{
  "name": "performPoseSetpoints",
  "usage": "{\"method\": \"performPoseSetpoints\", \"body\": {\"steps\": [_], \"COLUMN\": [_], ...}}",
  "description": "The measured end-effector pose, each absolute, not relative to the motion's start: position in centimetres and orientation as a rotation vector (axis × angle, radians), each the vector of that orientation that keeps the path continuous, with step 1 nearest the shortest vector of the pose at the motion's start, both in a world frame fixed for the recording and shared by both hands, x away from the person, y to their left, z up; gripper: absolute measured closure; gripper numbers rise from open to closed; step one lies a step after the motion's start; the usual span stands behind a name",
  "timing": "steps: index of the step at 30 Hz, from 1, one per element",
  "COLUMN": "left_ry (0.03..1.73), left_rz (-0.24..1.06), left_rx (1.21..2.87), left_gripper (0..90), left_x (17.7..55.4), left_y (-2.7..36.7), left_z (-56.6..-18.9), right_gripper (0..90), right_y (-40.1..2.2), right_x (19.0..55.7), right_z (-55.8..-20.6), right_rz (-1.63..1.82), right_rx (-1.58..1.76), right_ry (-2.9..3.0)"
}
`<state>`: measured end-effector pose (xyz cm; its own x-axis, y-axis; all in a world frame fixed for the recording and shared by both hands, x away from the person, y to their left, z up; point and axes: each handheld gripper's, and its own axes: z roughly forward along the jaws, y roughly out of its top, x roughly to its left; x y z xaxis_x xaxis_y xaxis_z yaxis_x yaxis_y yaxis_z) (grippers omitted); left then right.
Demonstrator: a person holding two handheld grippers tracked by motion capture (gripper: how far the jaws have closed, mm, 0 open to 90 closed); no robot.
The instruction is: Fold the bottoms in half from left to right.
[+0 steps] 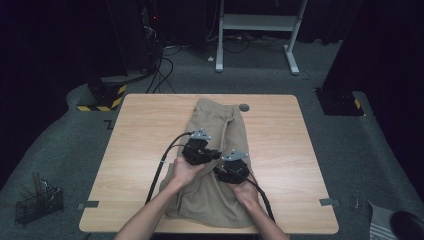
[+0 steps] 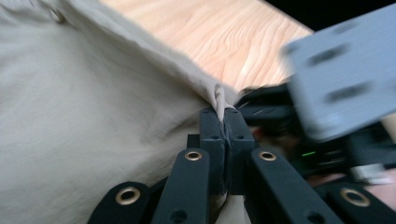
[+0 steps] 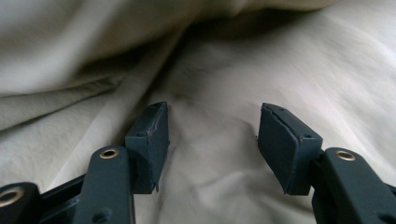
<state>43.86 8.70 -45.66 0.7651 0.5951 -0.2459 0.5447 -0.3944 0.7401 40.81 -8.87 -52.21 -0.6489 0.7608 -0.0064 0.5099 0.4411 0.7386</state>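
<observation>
A: High view first. Khaki trousers (image 1: 216,165) spread lengthwise down the middle of the wooden table (image 1: 280,150), waistband at the far end, legs bunched toward the near edge. Left gripper (image 1: 214,154) and right gripper (image 1: 223,170) both low over the mid-section, nearly touching. Looks like a fold or a lift in progress.

B: Risk there?

A: Crowding. 2 grippers that close could knock together, or snag one of the 2 trailing cables.

B: Left gripper view?

A: Jaws pressed together on a thin ridge of cloth (image 2: 218,99), just a sliver poking out above the pads. Bare table beyond, right gripper's grey plate (image 2: 343,70) blurred just beside.

B: So a shallow pinch.

A: Yes, probably 1 layer caught at the very tips. Could slip free under the weight of the rest if pulled hard, or lift only the top layer and leave the fold lopsided.

B: Right gripper view?

A: Jaws spread wide over the fabric (image 3: 219,154), pads (image 3: 152,140) resting near it, nothing between them gripped. Deep crease running behind.

B: Danger?

A: Closing flat on smooth cloth may grab nothing, or gather 2 layers and drag a wrinkle in. Pulling with only the left side held would likely skew the garment.
</observation>
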Motion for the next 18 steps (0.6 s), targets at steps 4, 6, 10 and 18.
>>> {"method": "performPoseSetpoints", "body": {"steps": [4,6,10,18], "left_ry": [0.866,0.858,0.842,0.837], "left_rz": [0.052,0.054,0.05,0.028], "left_rx": [2.094,2.093,2.084,2.009], "left_gripper": [88.4,88.4,88.4,88.4], "left_x": [44.2,44.2,44.4,44.6], "left_y": [8.2,8.0,7.5,7.5], "left_z": [-46.5,-46.5,-46.3,-45.6], "right_gripper": [45.3,45.4,44.8,44.7], "right_y": [-11.0,-12.1,-12.8,-10.9], "right_x": [39.1,38.8,39.3,40.1], "right_z": [-51.4,-51.5,-52.3,-52.3], "right_rz": [0.969,0.944,0.997,1.006], "right_rx": [1.066,1.083,1.126,1.098], "right_ry": [2.31,2.307,2.325,2.349]}}
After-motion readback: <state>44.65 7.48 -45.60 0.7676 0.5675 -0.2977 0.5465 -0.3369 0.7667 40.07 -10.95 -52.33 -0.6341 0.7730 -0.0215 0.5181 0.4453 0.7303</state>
